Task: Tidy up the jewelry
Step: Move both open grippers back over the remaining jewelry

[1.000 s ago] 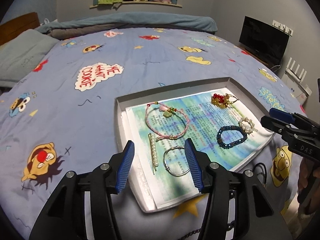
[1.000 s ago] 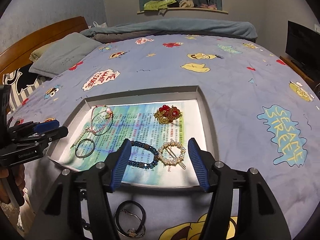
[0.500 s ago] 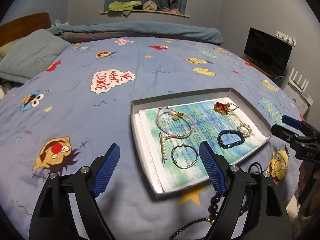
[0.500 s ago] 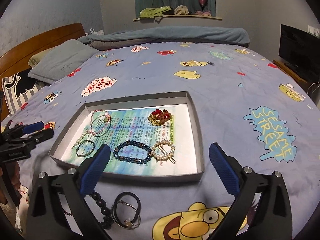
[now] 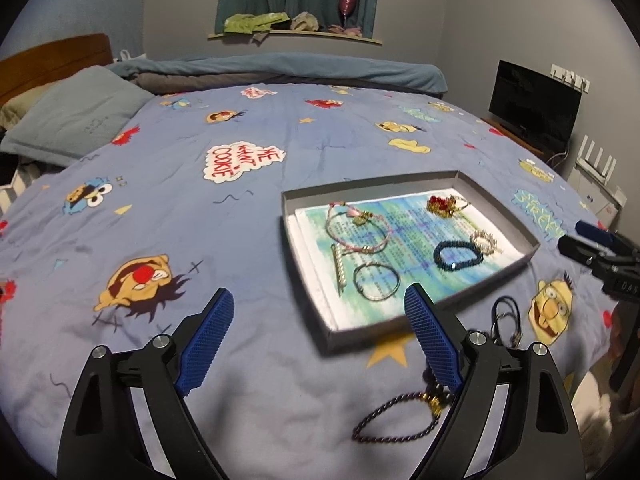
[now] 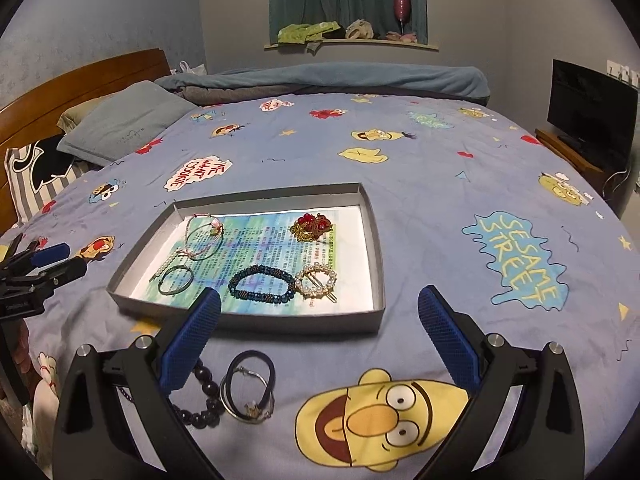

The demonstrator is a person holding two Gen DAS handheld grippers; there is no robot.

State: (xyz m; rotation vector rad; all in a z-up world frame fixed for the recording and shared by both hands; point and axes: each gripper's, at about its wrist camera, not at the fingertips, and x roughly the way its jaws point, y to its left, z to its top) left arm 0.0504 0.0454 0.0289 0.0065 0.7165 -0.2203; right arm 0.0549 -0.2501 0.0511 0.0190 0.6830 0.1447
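Observation:
A grey tray (image 5: 372, 188) lined with printed paper lies on the bedspread. In it are a pink cord bracelet (image 5: 356, 230), a pearl bar clip (image 5: 340, 268), a silver bangle (image 5: 376, 282), a dark blue beaded bracelet (image 6: 260, 284), a pearl ring clip (image 6: 318, 280) and a red and gold piece (image 6: 312, 226). In front of the tray lie a dark cord necklace (image 5: 392, 420), a dark bead bracelet (image 6: 204, 408) and a black hair tie (image 6: 250, 386). My left gripper (image 5: 318, 292) hovers short of the tray's near corner, its jaws opening with nothing between them. My right gripper (image 6: 320, 292) stands open and empty before the tray.
The blue cartoon bedspread (image 6: 440, 184) spreads all around the tray. A grey pillow (image 6: 124, 128) and a wooden headboard (image 6: 80, 84) are at the far left. A folded blanket (image 6: 340, 80) lies across the back. A dark screen (image 6: 592, 100) stands beyond the bed's right edge.
Both grippers have drawn back from over the tray and opened wide. The loose pieces on the bedspread in front of the tray have come into view.

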